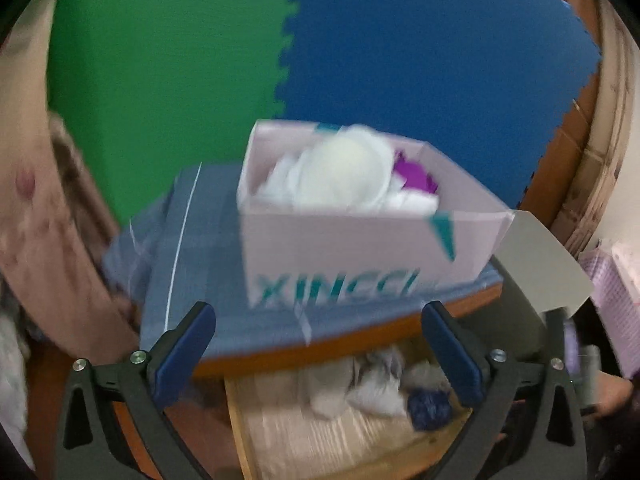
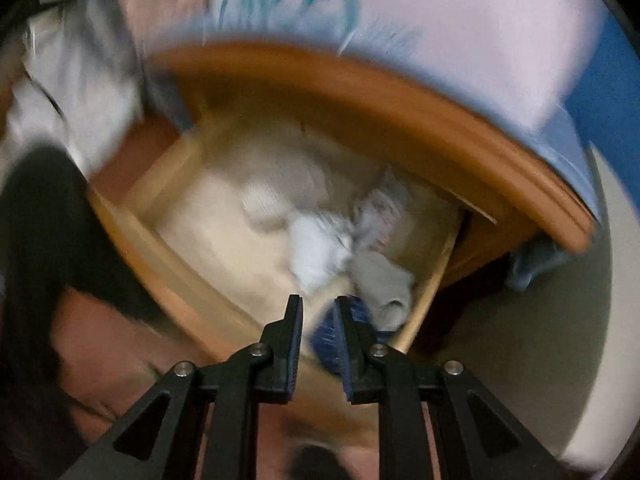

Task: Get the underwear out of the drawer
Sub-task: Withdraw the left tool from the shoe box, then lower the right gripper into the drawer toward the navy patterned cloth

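Observation:
The wooden drawer (image 2: 132,216) stands pulled open under the nightstand top. Inside lie crumpled white and grey underwear (image 2: 320,252) and a dark blue piece (image 2: 324,336); they also show in the left wrist view (image 1: 376,384). My right gripper (image 2: 318,304) hovers above the drawer's near right corner. Its jaws are nearly closed with a narrow gap and nothing between them. The blue piece lies just behind its right finger. My left gripper (image 1: 318,320) is wide open and empty, in front of the nightstand edge above the drawer. Both views are blurred.
A pink open box (image 1: 360,248) with white pads and something purple sits on a blue cloth (image 1: 192,264) on the nightstand (image 1: 360,340). Green and blue foam mats (image 1: 168,60) cover the wall behind. A person's dark clothing (image 2: 48,220) is at the left.

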`<state>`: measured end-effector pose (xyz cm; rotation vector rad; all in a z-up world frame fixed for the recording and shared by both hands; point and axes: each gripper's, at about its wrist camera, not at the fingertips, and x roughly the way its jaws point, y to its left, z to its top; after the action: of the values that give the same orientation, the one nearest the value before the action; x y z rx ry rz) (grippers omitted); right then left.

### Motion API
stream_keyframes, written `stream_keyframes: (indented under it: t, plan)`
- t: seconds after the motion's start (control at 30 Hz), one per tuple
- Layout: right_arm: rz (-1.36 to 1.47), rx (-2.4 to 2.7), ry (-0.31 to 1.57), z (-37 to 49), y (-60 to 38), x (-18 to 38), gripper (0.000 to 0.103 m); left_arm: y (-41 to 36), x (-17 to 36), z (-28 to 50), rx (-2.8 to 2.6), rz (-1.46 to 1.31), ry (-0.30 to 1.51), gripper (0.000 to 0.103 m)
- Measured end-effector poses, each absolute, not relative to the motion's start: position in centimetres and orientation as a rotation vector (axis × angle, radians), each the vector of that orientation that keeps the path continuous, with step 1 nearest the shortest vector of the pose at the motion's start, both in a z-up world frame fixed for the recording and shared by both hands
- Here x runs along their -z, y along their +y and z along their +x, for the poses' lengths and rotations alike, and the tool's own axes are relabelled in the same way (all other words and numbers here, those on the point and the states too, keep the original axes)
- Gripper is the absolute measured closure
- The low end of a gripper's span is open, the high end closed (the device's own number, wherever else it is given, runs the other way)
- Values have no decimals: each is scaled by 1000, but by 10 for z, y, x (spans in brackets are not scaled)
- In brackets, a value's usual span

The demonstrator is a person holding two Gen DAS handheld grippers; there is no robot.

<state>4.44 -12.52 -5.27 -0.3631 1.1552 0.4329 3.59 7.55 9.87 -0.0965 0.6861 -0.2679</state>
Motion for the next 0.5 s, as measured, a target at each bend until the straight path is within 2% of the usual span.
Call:
stream_keyframes:
  t: [0.2,0.47,0.5]
  plan:
    - [-656,-418,1267,66,-102,117,86,100,-58,36,252,-194,753,1]
    - [-814,-406,1312,87,-98,154,86,92,-49,42,276,-170,782,1]
    - [-803,-411,1327,90,-100,157,91,91,-47,43,279,-169,791,1]
